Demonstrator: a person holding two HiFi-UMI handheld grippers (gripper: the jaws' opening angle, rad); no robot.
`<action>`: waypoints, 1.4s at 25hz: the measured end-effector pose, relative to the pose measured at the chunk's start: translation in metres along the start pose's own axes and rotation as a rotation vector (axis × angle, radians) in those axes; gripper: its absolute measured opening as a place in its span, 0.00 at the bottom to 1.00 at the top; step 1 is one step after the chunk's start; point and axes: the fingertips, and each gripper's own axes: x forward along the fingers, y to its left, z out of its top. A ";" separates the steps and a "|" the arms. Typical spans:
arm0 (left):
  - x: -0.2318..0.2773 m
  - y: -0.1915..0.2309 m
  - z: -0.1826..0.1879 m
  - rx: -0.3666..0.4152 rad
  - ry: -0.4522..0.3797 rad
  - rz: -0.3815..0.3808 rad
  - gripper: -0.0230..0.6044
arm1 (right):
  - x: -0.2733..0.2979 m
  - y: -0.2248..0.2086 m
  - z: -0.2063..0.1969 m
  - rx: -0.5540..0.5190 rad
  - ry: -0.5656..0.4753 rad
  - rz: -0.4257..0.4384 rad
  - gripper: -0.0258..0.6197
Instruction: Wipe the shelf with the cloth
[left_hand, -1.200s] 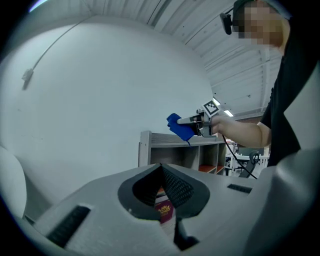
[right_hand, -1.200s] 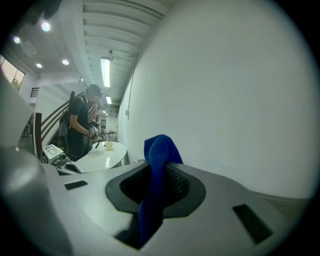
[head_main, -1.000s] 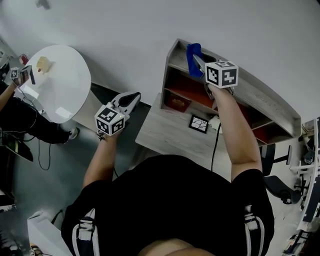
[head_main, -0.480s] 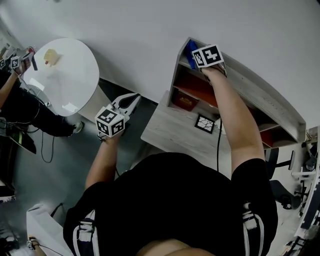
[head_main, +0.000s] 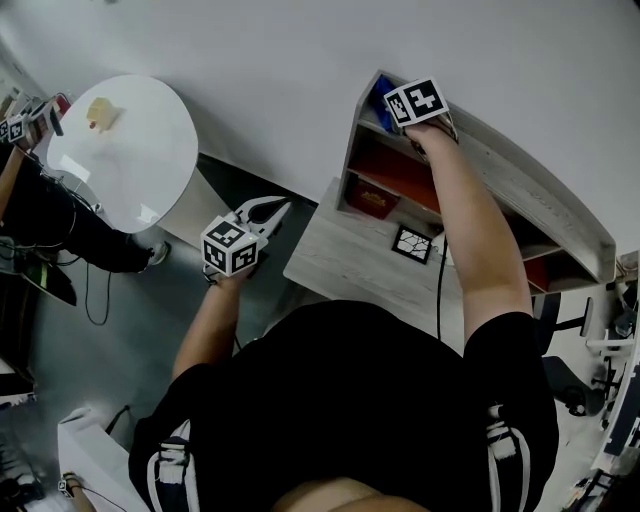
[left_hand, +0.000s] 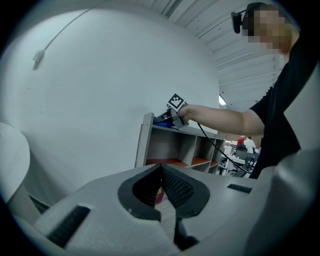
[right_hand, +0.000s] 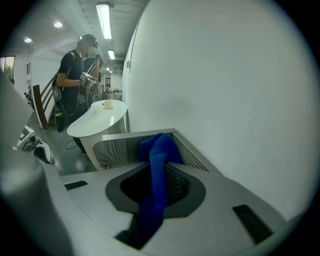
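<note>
The blue cloth (right_hand: 157, 150) is pinched between the jaws of my right gripper (right_hand: 156, 167) and bunches onto the grey top board of the shelf (right_hand: 117, 147). From the head view, my right gripper (head_main: 392, 98) sits at the left end of the shelf top (head_main: 520, 180), with the cloth (head_main: 379, 97) showing beside its marker cube. My left gripper (head_main: 272, 210) hangs left of the desk over the floor, away from the shelf, shut and holding nothing. The left gripper view shows its pads meeting at the tips (left_hand: 161, 167), with the shelf (left_hand: 147, 142) and cloth (left_hand: 162, 120) beyond.
A grey desk (head_main: 340, 262) stands below the shelf with a patterned card (head_main: 412, 244) and a cable (head_main: 437, 290) on it. A red box (head_main: 369, 198) sits in a lower compartment. A round white table (head_main: 130, 150) and another person (head_main: 40, 230) are at left.
My right gripper has slid the cloth leftward along the shelf top to its left end. The left gripper has shifted only slightly.
</note>
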 end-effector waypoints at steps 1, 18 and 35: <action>0.003 -0.002 -0.003 -0.003 0.013 -0.009 0.06 | 0.000 0.000 0.000 0.005 -0.002 0.006 0.13; 0.034 -0.035 -0.005 0.024 0.076 -0.154 0.06 | -0.020 -0.020 -0.026 0.092 0.017 -0.007 0.13; 0.104 -0.120 0.043 0.184 0.060 -0.276 0.06 | -0.113 -0.094 -0.135 0.225 0.031 -0.129 0.13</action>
